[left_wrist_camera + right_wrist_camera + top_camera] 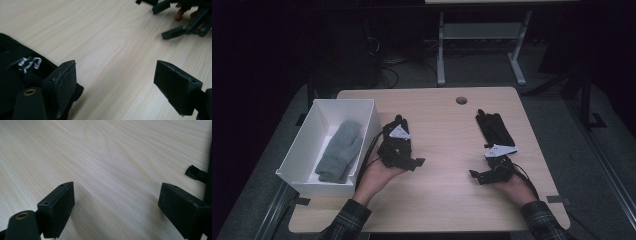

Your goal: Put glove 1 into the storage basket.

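Setting: a person sits at a light wooden desk (437, 200), a two-jaw gripper in each hand, forearms in plaid sleeves.
Left gripper (404, 160): jaws spread wide with nothing between them, low over the desk just right of the white box; in the left gripper view, bare wood lies between its pads.
Right gripper (482, 175): jaws also wide apart and empty, pointing left across the desk.
Black gloves: one black glove (495, 129) lies flat on the desk, just beyond the right gripper; a second black glove (17, 75) lies beside the left gripper, its white-printed tag seen in the left gripper view.
White box (299, 155): stands at the desk's left edge.
Grey glove (340, 151): lies inside the white box, well apart from both grippers.
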A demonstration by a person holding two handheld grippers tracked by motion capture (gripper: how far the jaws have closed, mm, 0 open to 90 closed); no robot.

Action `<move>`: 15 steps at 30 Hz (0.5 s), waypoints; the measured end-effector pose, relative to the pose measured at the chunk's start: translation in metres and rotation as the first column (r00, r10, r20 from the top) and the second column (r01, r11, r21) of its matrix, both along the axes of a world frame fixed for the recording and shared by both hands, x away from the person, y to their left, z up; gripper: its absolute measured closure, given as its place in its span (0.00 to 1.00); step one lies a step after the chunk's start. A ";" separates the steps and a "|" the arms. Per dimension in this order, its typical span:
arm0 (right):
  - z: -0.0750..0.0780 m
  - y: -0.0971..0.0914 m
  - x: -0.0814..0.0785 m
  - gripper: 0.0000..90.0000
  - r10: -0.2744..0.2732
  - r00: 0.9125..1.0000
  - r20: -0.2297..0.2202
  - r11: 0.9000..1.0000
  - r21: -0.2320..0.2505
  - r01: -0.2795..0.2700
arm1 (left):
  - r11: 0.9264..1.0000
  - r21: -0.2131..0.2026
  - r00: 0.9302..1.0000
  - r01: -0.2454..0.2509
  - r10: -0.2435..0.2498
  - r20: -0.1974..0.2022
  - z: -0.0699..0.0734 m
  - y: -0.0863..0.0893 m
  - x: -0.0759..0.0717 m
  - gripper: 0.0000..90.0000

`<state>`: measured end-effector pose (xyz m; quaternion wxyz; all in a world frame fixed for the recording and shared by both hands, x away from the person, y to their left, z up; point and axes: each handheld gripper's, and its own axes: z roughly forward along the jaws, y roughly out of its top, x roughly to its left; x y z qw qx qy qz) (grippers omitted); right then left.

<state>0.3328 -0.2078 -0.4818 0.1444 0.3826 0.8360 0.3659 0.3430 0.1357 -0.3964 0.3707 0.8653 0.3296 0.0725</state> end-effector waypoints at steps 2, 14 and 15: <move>0.000 0.000 0.000 0.15 0.000 1.000 0.001 1.000 -0.001 0.000 | 1.000 0.007 1.000 0.006 -0.006 -0.001 -0.009 -0.001 -0.003 0.20; 0.009 0.000 -0.004 0.57 0.024 0.999 0.037 1.000 -0.015 -0.024 | 0.997 0.072 1.000 0.008 -0.007 -0.007 -0.055 0.006 -0.024 0.18; 0.011 -0.002 -0.003 0.61 0.023 0.999 0.044 1.000 -0.015 -0.023 | 0.998 0.069 1.000 0.003 -0.002 -0.010 -0.057 0.007 -0.026 0.18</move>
